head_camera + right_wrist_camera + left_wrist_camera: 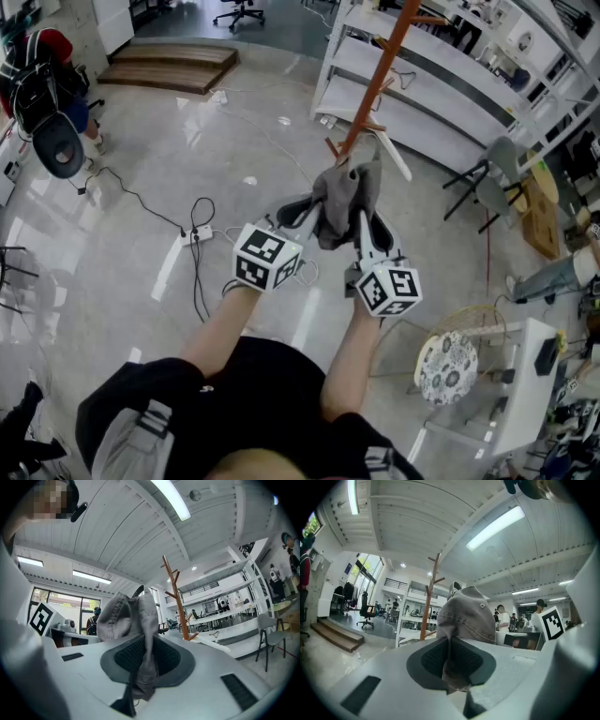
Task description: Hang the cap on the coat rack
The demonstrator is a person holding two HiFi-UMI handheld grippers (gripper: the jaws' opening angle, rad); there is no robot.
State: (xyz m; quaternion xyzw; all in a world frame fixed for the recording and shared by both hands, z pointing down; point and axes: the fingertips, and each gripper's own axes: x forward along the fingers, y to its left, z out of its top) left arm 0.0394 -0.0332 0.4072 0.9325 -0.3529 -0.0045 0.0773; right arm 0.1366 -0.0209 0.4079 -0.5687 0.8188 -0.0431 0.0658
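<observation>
A grey denim cap [344, 199] hangs crumpled between both grippers, held up in front of the person. My left gripper [302, 214] is shut on one edge of the cap [467, 616], the cloth pinched between its dark pads. My right gripper [364, 225] is shut on the other edge of the cap [133, 613], with fabric trailing down through its jaws. The orange-brown wooden coat rack [375, 80] stands just beyond the cap. It appears as a branched pole [427, 599] to the cap's left in the left gripper view and as the same rack [177, 597] to its right in the right gripper view.
White shelving [441, 84] runs behind the rack. A grey chair [492, 183] and a cardboard box [541, 211] stand at the right, a round patterned stool [446, 366] at the lower right. Cables and a power strip [197, 234] lie on the shiny floor to the left.
</observation>
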